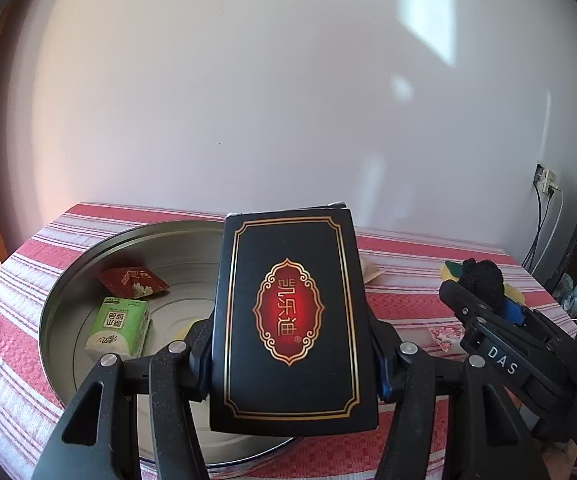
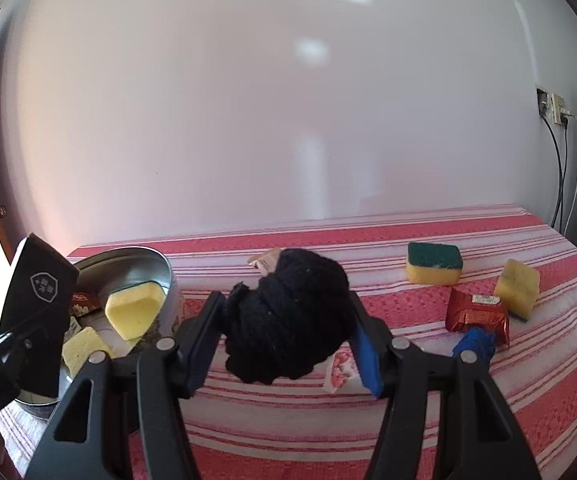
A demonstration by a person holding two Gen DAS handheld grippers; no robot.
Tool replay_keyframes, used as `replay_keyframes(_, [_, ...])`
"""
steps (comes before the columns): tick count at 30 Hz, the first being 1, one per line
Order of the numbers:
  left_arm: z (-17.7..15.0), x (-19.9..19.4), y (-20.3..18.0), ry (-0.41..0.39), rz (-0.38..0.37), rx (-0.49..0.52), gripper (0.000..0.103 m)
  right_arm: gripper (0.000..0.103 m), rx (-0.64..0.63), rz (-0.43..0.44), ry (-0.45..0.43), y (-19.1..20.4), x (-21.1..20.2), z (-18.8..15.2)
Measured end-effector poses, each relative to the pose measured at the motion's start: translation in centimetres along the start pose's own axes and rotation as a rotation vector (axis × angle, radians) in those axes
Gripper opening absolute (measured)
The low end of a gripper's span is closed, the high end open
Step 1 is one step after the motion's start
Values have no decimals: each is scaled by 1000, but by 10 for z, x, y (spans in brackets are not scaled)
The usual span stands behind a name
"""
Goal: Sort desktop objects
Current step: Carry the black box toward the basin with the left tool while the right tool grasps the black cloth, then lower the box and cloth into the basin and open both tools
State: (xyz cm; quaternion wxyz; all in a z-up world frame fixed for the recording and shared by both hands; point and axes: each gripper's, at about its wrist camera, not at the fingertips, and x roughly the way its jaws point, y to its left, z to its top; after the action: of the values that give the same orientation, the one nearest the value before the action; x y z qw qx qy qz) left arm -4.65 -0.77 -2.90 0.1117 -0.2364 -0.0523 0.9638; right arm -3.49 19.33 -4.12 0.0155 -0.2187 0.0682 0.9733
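Observation:
My left gripper (image 1: pixel 292 360) is shut on a black box (image 1: pixel 288 312) with a red and gold emblem, held upright over a round metal tin (image 1: pixel 88 264). In the tin lie a red packet (image 1: pixel 132 282) and a green tissue pack (image 1: pixel 118 328). My right gripper (image 2: pixel 288 320) is shut on a black knitted ball (image 2: pixel 288 316), lifted above the striped cloth. In the left wrist view the right gripper (image 1: pixel 484 292) is to the right with the ball (image 1: pixel 482 276). The right wrist view shows the left gripper (image 2: pixel 28 320), the box (image 2: pixel 36 308) and two yellow sponges (image 2: pixel 134 310) in the tin (image 2: pixel 156 264).
On the red striped tablecloth (image 2: pixel 368 420) lie a green-topped sponge (image 2: pixel 434 268), a yellow sponge (image 2: pixel 516 286), a red foil packet (image 2: pixel 476 314), a blue item (image 2: pixel 474 342) and a pink-white wrapper (image 2: pixel 340 370). A wall stands behind, with cables (image 2: pixel 564 168) at the right.

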Motion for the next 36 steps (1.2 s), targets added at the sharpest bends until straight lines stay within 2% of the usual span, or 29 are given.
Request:
replay_keyframes(8, [2,-11,17,-12,15,-14,60,60,0,85,-15,35,-27,-5])
replay_keyframes(15, [7,-15,45,-27,46,-50,60,60,-54,154,-51,71,-46,3])
replay_keyframes(28, [18,-23,102,-56,167,-106,60,60,-150,243,-82,131,-36,18])
replay_keyframes(36, [15,-7,127,-20,214,-122,60,60,-165,242,-73,154,-17,32])
